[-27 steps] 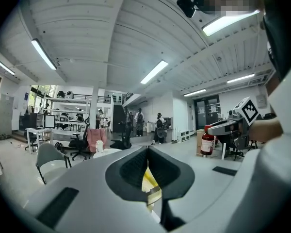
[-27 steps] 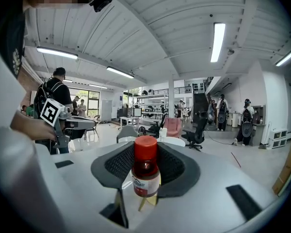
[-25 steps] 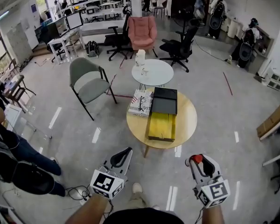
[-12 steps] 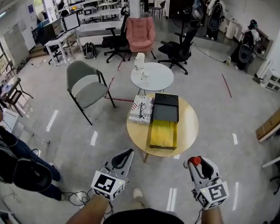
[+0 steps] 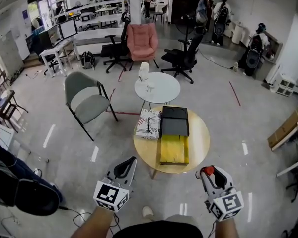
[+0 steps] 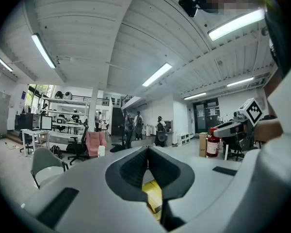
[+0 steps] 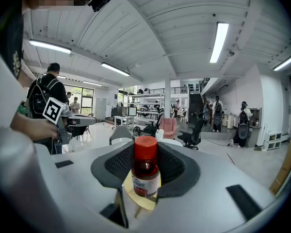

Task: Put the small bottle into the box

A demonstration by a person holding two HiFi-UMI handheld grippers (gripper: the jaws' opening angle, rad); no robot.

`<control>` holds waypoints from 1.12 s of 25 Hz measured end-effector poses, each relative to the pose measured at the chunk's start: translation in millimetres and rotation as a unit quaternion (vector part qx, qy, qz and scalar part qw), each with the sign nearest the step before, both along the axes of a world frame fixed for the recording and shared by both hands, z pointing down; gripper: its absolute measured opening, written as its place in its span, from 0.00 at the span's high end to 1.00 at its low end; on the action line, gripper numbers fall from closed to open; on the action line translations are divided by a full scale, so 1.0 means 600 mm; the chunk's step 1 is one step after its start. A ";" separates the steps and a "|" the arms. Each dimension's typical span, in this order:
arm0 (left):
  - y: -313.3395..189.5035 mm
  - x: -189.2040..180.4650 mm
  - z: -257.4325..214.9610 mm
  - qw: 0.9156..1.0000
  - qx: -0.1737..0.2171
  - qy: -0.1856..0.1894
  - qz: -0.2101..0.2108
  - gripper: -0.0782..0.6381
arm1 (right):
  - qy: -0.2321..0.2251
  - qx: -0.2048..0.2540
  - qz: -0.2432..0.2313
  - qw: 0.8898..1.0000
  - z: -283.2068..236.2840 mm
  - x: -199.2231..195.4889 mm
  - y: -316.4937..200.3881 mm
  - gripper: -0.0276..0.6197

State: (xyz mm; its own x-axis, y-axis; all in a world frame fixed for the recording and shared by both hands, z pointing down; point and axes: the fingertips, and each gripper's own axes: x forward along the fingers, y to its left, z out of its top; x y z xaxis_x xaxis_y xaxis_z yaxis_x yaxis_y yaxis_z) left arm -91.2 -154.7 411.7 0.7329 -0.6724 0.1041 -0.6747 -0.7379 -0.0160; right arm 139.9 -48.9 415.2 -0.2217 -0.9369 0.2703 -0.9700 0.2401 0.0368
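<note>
A small bottle [image 7: 145,177] with a red cap and dark red contents stands upright between the jaws of my right gripper [image 7: 145,155], which is shut on it. In the head view that gripper [image 5: 209,172] hangs over the floor, short of the round wooden table [image 5: 201,138], with the bottle's red cap [image 5: 206,170] showing at its tip. An open yellow box [image 5: 174,149] lies on the near part of the table, with a black box [image 5: 175,120] behind it. My left gripper [image 5: 124,168] is also over the floor, jaws closed together with nothing between them [image 6: 147,155].
A magazine [image 5: 149,123] lies on the table's left side. Behind it stand a small white round table [image 5: 157,89], a grey chair [image 5: 84,97], a pink armchair [image 5: 141,36] and black office chairs. A seated person's legs are at the far left.
The view has advanced a little toward the wooden table, and the room beyond has shifted. Both grippers keep nearly the same pose, and the bottle stays held.
</note>
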 end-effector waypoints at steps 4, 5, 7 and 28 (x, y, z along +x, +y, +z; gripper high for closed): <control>-0.008 0.005 -0.001 1.000 -0.003 0.005 0.011 0.87 | 0.005 -0.007 0.000 1.000 -0.002 -0.008 -0.002 0.72; -0.009 0.007 -0.004 1.000 -0.003 0.006 0.014 0.87 | 0.007 -0.007 0.000 1.000 -0.006 -0.008 -0.004 0.72; -0.009 0.012 -0.008 1.000 -0.002 0.005 0.020 0.87 | 0.009 -0.006 0.002 1.000 -0.013 -0.007 -0.007 0.72; -0.107 0.067 0.002 1.000 -0.001 -0.005 -0.004 0.87 | -0.004 0.008 -0.041 0.999 -0.016 0.030 -0.148 0.72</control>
State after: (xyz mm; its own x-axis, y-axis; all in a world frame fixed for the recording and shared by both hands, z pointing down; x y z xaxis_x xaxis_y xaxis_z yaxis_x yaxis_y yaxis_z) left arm -50.8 -218.8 412.7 0.7260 -0.6783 0.1133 -0.6808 -0.7322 -0.0211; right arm 157.8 -137.5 405.5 -0.2993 -0.9201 0.2528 -0.9477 0.3173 0.0330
